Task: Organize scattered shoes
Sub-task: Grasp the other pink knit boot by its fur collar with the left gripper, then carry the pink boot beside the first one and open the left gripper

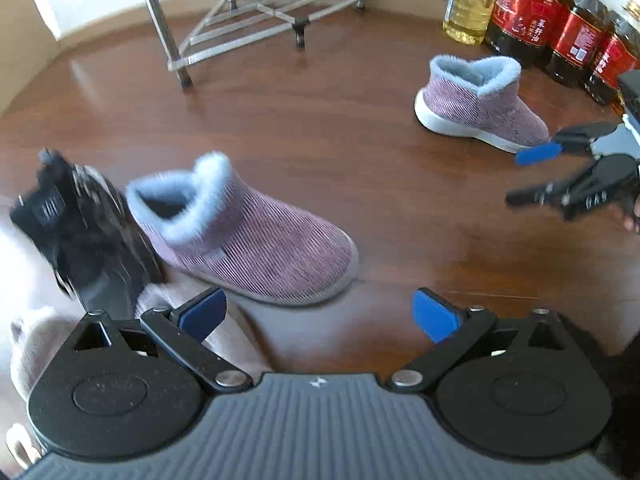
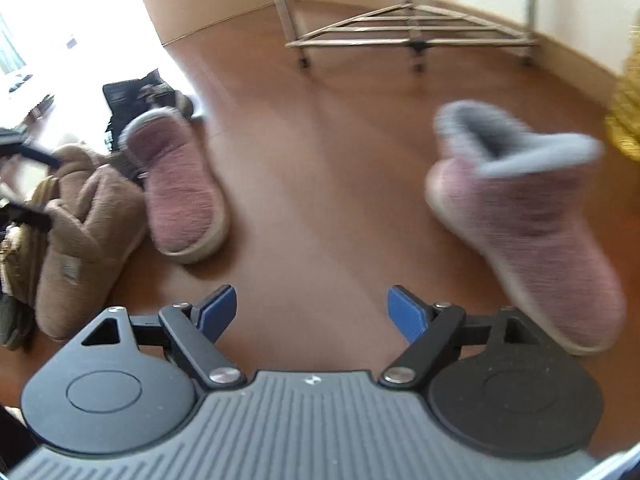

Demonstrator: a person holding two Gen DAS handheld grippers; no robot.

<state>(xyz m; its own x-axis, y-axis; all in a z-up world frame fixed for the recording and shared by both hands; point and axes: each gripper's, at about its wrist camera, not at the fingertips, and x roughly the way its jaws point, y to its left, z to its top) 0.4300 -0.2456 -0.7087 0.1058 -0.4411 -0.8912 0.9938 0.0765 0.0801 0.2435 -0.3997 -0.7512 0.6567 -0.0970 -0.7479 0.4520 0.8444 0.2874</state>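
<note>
Two pink-purple corduroy boots with blue-grey fleece cuffs stand on the wooden floor. In the left wrist view one boot (image 1: 244,232) is just ahead of my open, empty left gripper (image 1: 320,316); the other boot (image 1: 480,100) stands far right, near the right gripper (image 1: 524,176), which is open. In the right wrist view my right gripper (image 2: 310,314) is open and empty, with one boot (image 2: 528,216) to its right and the other boot (image 2: 180,188) at the left. A black boot (image 1: 84,236) leans beside the near pink boot. Brown fleece slippers (image 2: 80,240) lie at the left.
A metal corner rack (image 1: 256,16) stands by the far wall. Oil and sauce bottles (image 1: 540,16) line the right side behind the far boot. A tan bag (image 2: 16,248) lies beside the brown slippers. Bare floor (image 2: 320,184) lies between the two pink boots.
</note>
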